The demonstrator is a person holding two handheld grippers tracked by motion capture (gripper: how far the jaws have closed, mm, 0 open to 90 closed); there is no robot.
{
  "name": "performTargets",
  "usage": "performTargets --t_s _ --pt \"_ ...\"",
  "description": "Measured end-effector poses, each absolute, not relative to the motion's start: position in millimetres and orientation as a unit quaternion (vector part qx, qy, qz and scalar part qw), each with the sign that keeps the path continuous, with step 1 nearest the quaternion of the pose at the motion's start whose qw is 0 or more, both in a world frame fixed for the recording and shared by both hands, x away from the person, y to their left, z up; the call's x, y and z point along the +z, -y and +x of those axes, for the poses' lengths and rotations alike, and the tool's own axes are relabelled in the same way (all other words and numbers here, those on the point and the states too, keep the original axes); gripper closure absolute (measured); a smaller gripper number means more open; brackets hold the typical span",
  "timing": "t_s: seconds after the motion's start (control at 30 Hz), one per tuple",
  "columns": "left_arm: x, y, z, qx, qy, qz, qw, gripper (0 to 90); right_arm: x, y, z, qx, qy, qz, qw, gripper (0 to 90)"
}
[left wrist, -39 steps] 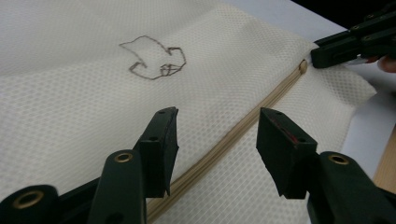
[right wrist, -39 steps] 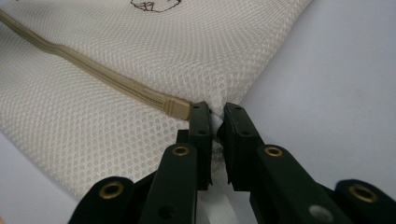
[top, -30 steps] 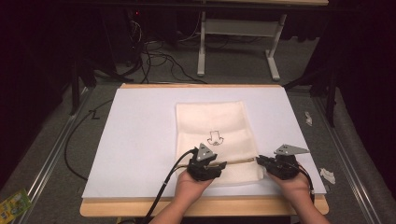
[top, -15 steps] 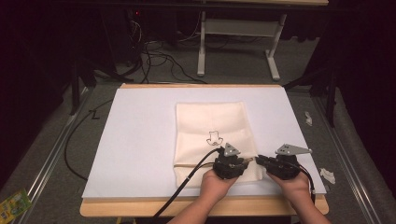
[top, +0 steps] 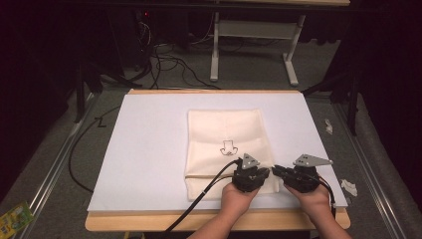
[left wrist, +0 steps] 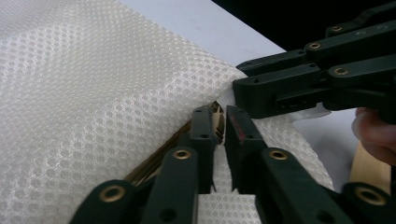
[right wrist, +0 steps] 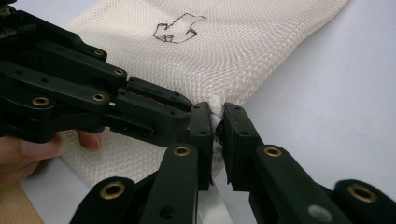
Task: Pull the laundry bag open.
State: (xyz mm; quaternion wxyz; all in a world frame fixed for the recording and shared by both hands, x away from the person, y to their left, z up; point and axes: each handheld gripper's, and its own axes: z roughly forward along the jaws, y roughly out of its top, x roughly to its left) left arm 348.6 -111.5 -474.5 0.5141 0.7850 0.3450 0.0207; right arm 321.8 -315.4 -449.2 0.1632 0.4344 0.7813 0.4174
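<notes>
A cream mesh bag [top: 226,129] with a small black outline drawing [top: 228,148] lies flat on the white board [top: 149,149]. Both grippers meet at its near right corner. My left gripper [top: 263,173] is shut on the bag's near edge, with a tan zip strip [left wrist: 215,122] pinched between the jaws [left wrist: 219,128]. Tip to tip with it, my right gripper [top: 277,171] is shut on the corner of the mesh [right wrist: 217,122]. The left gripper's black body [right wrist: 93,102] crosses the right gripper view, and the right gripper [left wrist: 308,86] crosses the left gripper view.
The white board rests on a wooden table [top: 149,222] whose front edge is just below the hands. The left gripper's black cable [top: 199,201] runs off that edge. Crumpled paper bits [top: 348,186] lie on the floor at right, and a table frame [top: 254,50] stands behind.
My left gripper has slid to the right along the bag's near edge until it reached the right gripper. The right gripper has stayed at the corner.
</notes>
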Motion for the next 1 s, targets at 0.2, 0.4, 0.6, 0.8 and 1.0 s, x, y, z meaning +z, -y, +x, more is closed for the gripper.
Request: performTargets --t_s 0.2,0.4,0.6,0.8,1.0 --pt "-474 113 345 0.044 -0.330 0.793 0.511 87.4 -449 314 321 0.416 -0.781 0.434 0.168 84.2" --pt "-473 110 348 0.040 -0.333 0.793 0.508 87.7 -449 313 321 0.416 -0.780 0.436 0.169 84.6" --pt "-476 86 353 0.040 -0.361 0.789 0.496 87.7 -446 324 321 0.424 -0.767 0.450 0.173 84.7" --pt "-475 55 354 0.050 -0.376 0.795 0.474 87.7 -445 333 321 0.426 -0.759 0.461 0.175 84.7" --pt "-474 12 348 0.078 -0.369 0.819 0.433 87.7 -446 335 320 0.422 -0.757 0.466 0.177 84.7"
